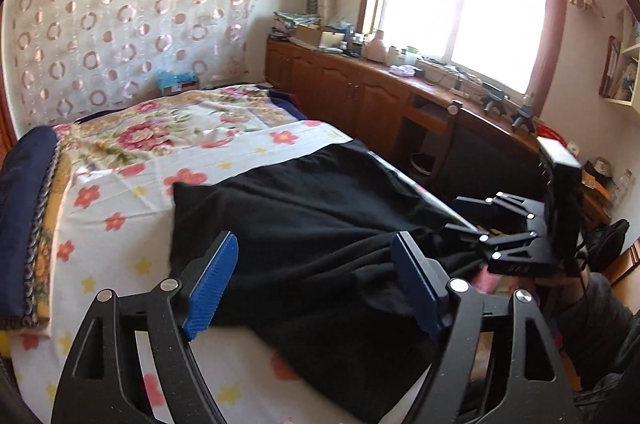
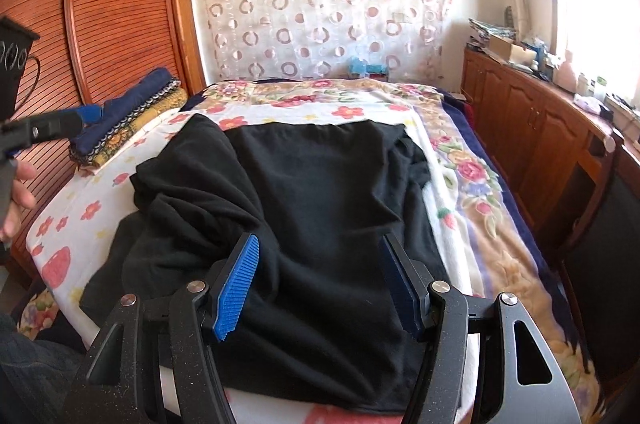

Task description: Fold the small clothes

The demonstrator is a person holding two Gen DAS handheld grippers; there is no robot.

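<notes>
- Right, the black garment (image 2: 320, 192) lay spread on the bed (image 2: 472, 208), its left side bunched.
- Left gripper (image 1: 316, 284) stood wide over the cloth, nothing pinched.
- Right gripper (image 2: 320, 288) hovered spread too, apparently clear of the fabric, though contact was hard to judge.

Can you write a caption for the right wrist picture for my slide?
Open right gripper above a black garment spread on a flowery bed sheet.
</notes>
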